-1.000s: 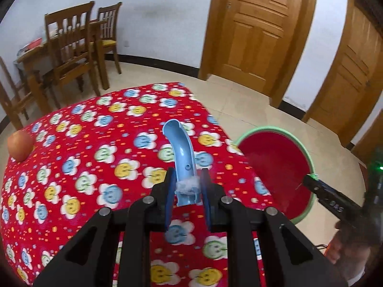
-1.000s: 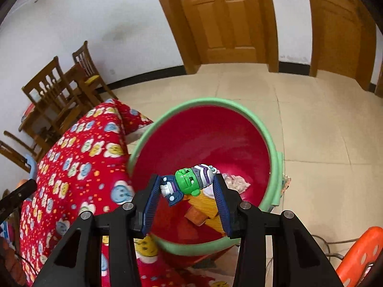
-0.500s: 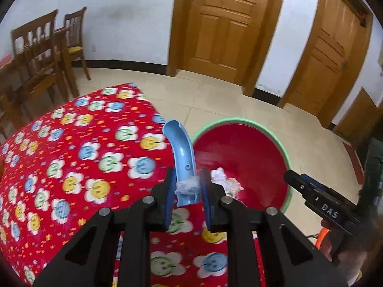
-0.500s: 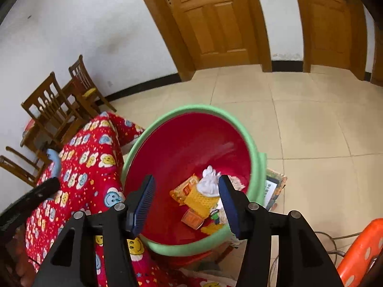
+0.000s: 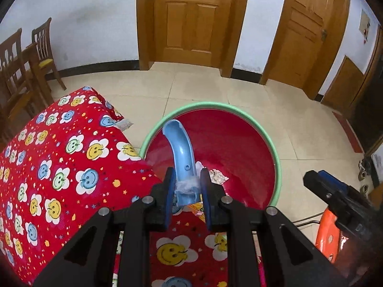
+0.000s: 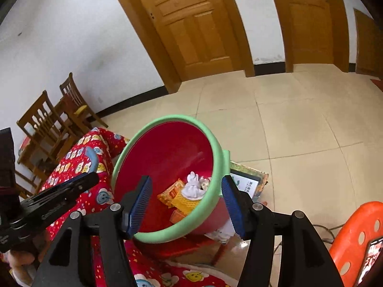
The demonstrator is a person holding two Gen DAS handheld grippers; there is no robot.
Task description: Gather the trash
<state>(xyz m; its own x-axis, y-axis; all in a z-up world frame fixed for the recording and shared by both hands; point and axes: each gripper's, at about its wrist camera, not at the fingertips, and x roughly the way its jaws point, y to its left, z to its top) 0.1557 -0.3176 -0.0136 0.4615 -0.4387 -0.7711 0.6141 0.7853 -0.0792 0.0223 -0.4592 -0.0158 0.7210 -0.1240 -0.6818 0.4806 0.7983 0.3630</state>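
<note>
My right tool (image 6: 186,205) hangs apart and empty over the bin (image 6: 216,148) already holding wrappers (image 6: 178,195), while my left tool (image 5: 186,187), frame centre, clamps a blue tube (image 5: 180,153) I judge goes in next.

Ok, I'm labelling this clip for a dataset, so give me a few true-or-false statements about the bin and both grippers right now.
1. The left gripper is shut on the curved blue plastic piece. True.
2. The right gripper grips a green toy. False: its fingers are spread with nothing between them.
3. The red bin holds a white crumpled tissue and an orange wrapper. True.
4. The bin has a blue rim. False: the rim is green.
5. The floral tablecloth is mainly yellow. False: it is red.
</note>
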